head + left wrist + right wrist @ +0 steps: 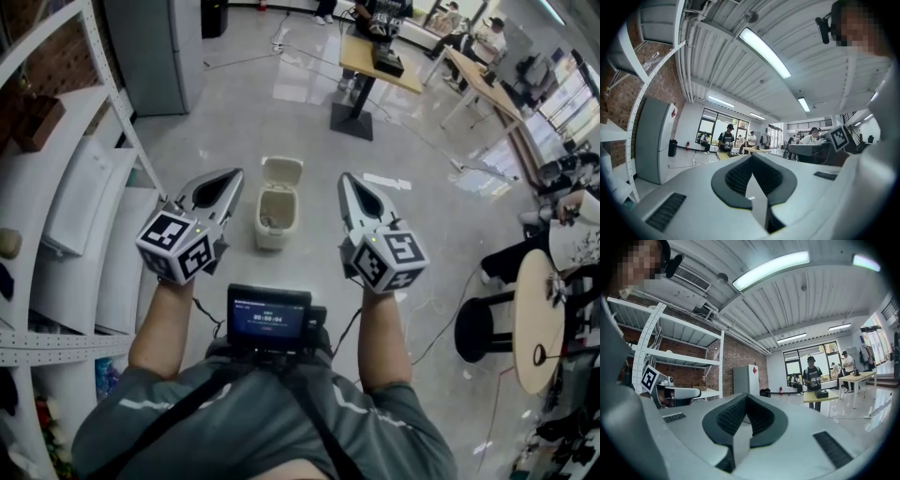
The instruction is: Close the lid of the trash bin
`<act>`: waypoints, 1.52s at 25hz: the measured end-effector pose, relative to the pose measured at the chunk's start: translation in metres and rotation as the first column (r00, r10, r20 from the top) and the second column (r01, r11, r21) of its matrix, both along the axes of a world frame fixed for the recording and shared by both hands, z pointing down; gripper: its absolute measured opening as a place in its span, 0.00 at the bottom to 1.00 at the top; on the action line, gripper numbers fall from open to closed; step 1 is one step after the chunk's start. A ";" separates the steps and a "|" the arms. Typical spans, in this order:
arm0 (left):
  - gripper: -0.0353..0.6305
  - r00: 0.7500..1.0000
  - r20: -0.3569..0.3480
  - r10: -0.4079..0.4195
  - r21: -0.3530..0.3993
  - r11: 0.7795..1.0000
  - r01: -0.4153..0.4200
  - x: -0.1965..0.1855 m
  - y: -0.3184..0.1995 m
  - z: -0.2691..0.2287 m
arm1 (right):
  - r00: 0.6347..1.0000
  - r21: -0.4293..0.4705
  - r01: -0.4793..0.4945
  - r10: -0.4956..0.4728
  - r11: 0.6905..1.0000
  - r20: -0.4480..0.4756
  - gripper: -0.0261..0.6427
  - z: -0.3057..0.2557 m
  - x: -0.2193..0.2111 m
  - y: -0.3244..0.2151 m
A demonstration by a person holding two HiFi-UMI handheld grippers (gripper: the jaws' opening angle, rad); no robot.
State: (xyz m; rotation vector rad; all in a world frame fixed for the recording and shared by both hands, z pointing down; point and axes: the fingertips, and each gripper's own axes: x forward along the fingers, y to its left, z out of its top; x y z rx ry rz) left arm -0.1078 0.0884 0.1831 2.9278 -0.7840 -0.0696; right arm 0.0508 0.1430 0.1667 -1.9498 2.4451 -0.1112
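bin: trash bin (272, 223) on floor, frame centre, lid (282, 172) upright, open | claws: left claw (232, 176), right claw (346, 178) clenched, empty, clear of it | risk: hard shove on lid may tip the bin

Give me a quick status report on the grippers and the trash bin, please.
Left gripper shut, empty; right gripper same. Trash bin on floor, lid raised. Nothing in the way.

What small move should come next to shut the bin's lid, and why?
Probably lower the right gripper toward the raised lid: the trash bin stands open on the floor, and that gripper's tongs are shut, empty, well clear of it.
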 end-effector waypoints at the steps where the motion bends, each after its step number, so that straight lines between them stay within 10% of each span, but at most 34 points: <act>1: 0.06 1.000 0.001 -0.004 0.006 1.000 0.004 0.006 -0.009 -0.002 | 1.000 0.003 0.004 -0.004 1.000 -0.001 0.06 -0.002 0.006 -0.010; 17: 0.06 0.995 0.017 -0.103 0.010 0.995 0.102 0.089 -0.119 -0.010 | 0.996 0.028 0.089 -0.090 0.996 0.029 0.06 -0.001 0.106 -0.136; 38: 0.06 1.000 0.008 0.008 -0.048 0.999 -0.008 0.074 -0.280 0.016 | 0.999 -0.056 -0.023 0.024 0.998 0.031 0.06 0.024 0.084 -0.280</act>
